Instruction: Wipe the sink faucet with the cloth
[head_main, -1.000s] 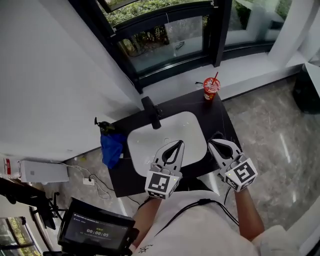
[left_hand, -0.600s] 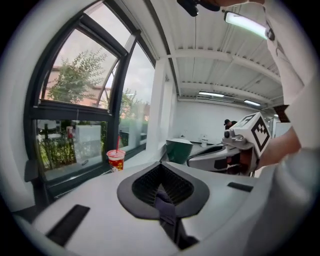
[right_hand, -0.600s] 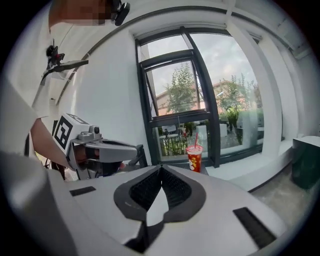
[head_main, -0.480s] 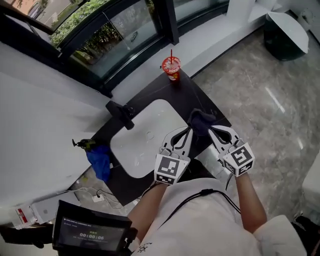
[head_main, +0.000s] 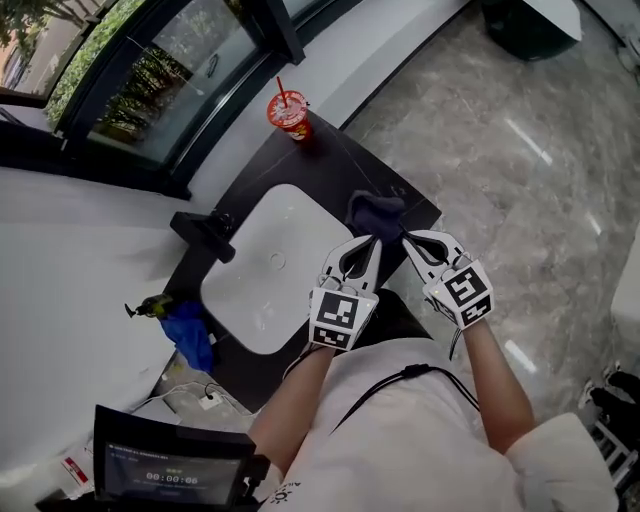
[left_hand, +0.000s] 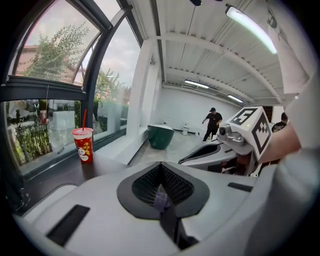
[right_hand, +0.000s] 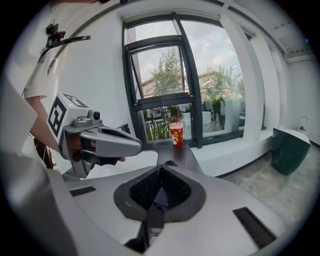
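The white sink is set into the dark countertop, and only its drain shows in the basin. The black faucet stands at the sink's wall-side edge. A red cup with a straw in it stands at the countertop's corner nearest the window. What it holds cannot be seen. A blue bundle lies at the opposite end of the countertop.

The cloth, dark and crumpled, lies on the countertop between the sink and the front right corner, well apart from the faucet.

Both forearms reach forward from the person's body, side by side. The left gripper and right gripper slope downward and angle toward each other, their tips near together at the cloth's near edge. Whether either tip touches the cloth cannot be told. Each gripper's own view shows its jaws closed together, pad against pad. The marker cubes sit at the rear of each gripper, nearest the person.
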